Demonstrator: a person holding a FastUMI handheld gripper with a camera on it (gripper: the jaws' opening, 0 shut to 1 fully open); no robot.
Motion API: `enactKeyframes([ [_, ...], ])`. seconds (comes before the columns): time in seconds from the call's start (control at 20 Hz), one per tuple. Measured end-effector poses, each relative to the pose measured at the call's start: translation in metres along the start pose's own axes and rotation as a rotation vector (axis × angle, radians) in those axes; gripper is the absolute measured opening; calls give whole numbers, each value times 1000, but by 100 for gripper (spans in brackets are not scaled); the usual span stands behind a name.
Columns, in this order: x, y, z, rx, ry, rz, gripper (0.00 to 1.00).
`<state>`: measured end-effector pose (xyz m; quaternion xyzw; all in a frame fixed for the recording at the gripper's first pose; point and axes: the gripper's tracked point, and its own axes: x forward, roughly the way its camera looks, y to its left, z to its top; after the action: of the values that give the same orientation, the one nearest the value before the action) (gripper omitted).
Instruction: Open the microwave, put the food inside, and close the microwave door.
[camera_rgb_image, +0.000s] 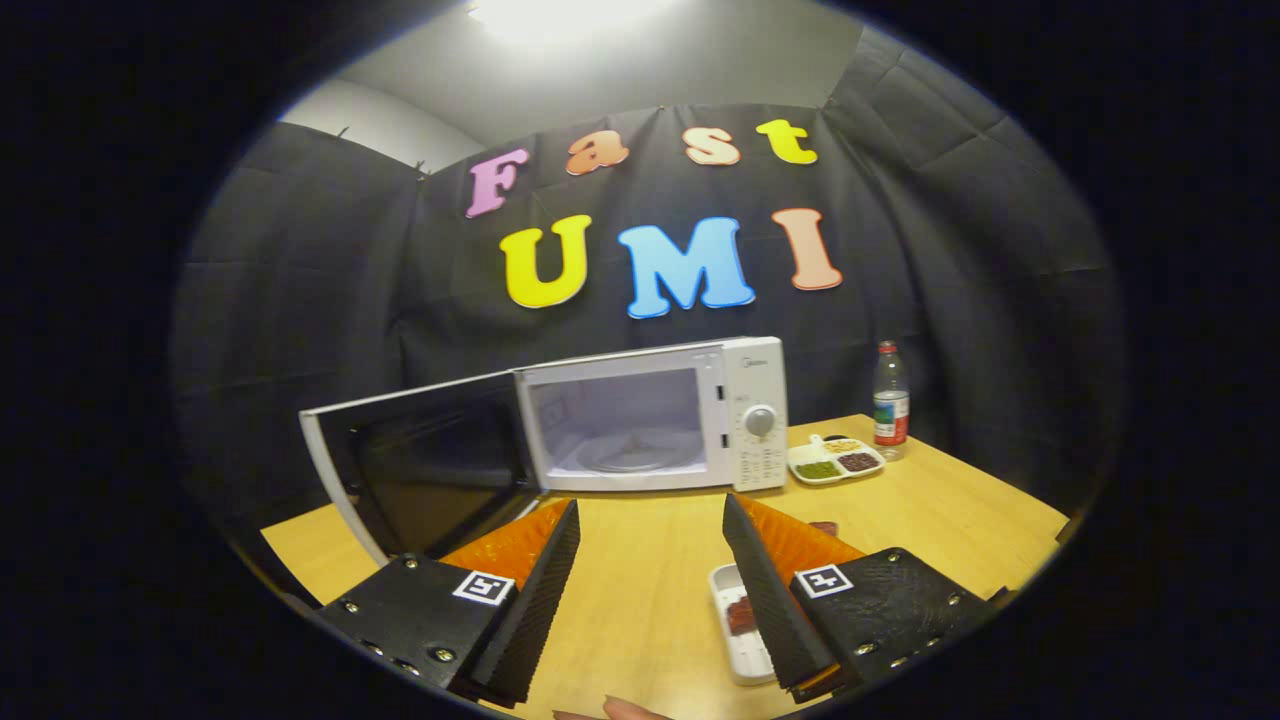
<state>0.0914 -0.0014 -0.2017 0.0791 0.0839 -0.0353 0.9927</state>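
The microwave (650, 415) stands on the wooden table (650, 580), well beyond the gripper (650, 530), with its door (420, 470) swung wide open toward the microwave's left side. Inside the lit cavity a round glass turntable (632, 452) is visible, with nothing on it. On the front panel right of the cavity sits 1 round knob (760, 420) above rows of buttons.

The gripper's 2 fingers are spread wide apart with nothing between them but bare table, and they point toward the microwave's opening.

A small white tray of food (742, 625) lies on the table in front of the microwave, much nearer the gripper than the oven, partly hidden behind the right finger; the food on it looks like a dark reddish-brown piece, though most of it is covered.

Just to the right of the microwave rests a white divided dish (835, 460) with green, dark red and yellowish fillings in 3 sections. A clear plastic bottle (890, 400) with a red cap stands just behind that dish, further right of the microwave.
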Motion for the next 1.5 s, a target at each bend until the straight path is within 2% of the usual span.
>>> enactKeyframes([
  [0.25, 29, -93, -26, 30, 64, -117, 87],
  [0.45, 50, -94, -47, 233, 162, 13, 87],
  [0.65, 66, -100, -70, 281, 235, 60, 87],
  [0.7, 69, -99, -75, 309, 241, 74, 81],
  [0.75, 67, -100, -73, 341, 229, 77, 69],
  [0.8, 67, -101, -72, 385, 220, 80, 39],
  [0.9, 65, -96, -69, 498, 218, 116, 28],
  [1.0, 61, -88, -58, 703, 220, 173, 12],
  [1.05, 65, -89, -59, 732, 227, 172, 12],
  [1.15, 60, -91, -57, 695, 216, 138, 12],
  [1.3, 52, -82, -30, 682, 185, 146, 12],
  [1.5, 52, -64, 0, 605, 155, 147, 12],
])
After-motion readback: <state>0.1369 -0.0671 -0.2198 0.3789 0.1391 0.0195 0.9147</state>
